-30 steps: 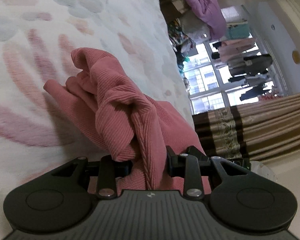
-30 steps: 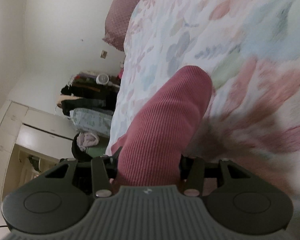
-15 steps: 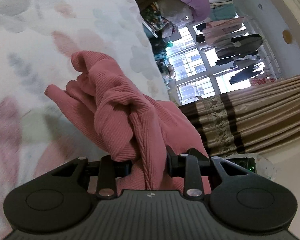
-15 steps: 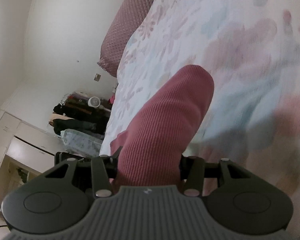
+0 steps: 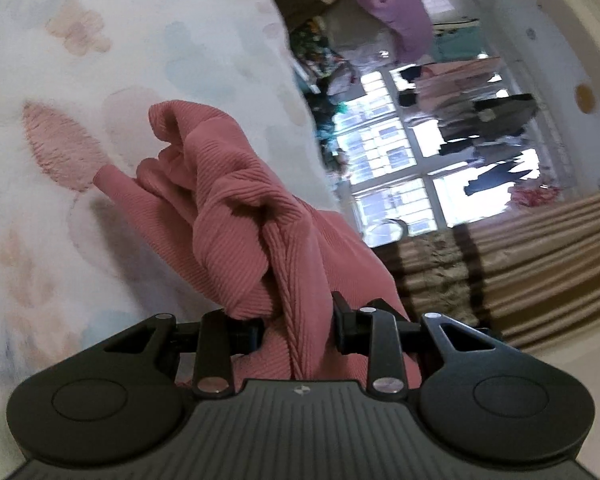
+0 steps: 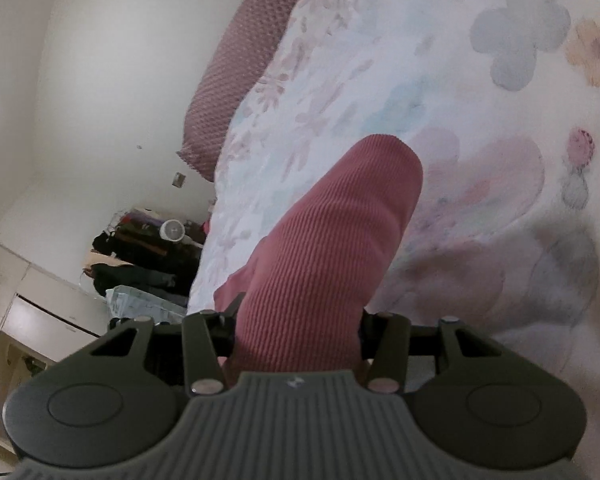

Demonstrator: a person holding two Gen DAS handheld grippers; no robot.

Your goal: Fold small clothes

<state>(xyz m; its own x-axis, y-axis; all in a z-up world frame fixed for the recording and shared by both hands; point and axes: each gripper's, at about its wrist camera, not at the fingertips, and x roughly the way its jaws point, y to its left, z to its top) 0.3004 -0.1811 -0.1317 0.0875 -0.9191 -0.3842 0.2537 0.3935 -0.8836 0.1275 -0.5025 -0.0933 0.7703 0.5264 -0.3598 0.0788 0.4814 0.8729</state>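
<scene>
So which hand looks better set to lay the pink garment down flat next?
Probably the right. The right gripper holds a smooth rounded fold of the pink ribbed garment above the floral bedspread; the left gripper clamps a bunched, twisted part.

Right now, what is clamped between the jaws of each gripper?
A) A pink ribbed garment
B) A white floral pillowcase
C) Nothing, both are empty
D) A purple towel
A: the left gripper is pinched on bunched folds of the pink ribbed garment, and the right gripper is closed on a smooth rolled part of it, above the floral bedspread.
</scene>
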